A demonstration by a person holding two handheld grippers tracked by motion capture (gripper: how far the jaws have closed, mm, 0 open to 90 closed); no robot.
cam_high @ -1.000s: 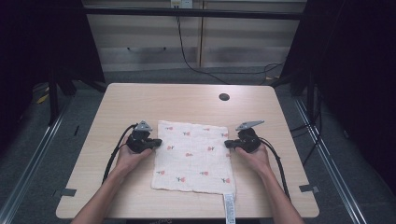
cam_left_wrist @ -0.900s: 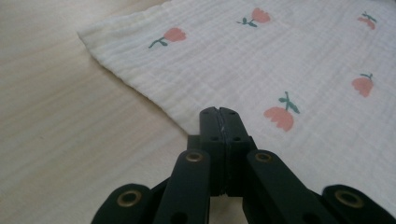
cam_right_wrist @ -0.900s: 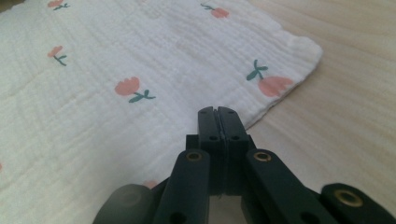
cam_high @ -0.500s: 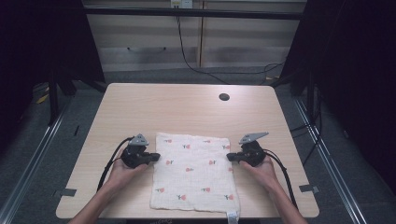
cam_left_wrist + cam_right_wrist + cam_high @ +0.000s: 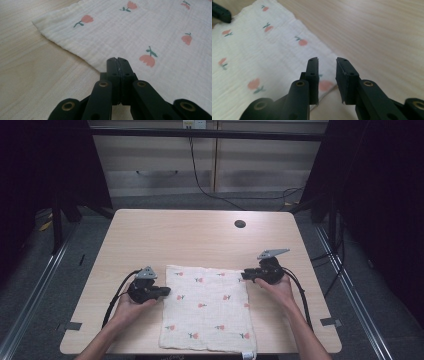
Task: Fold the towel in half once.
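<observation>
Two grippers flank my cloth (image 5: 207, 307): left gripper (image 5: 161, 292) stays pinched on its edge; right gripper (image 5: 245, 276) has just opened, fingers parted, corner released.

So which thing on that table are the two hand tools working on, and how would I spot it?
Look at the pale wooden table and go to its near edge, between the person's hands. There lies a flat, square cloth. It is cream with small pink tulips, the sole patterned thing on the plain wood, and the black left gripper and right gripper flank its far corners.
</observation>
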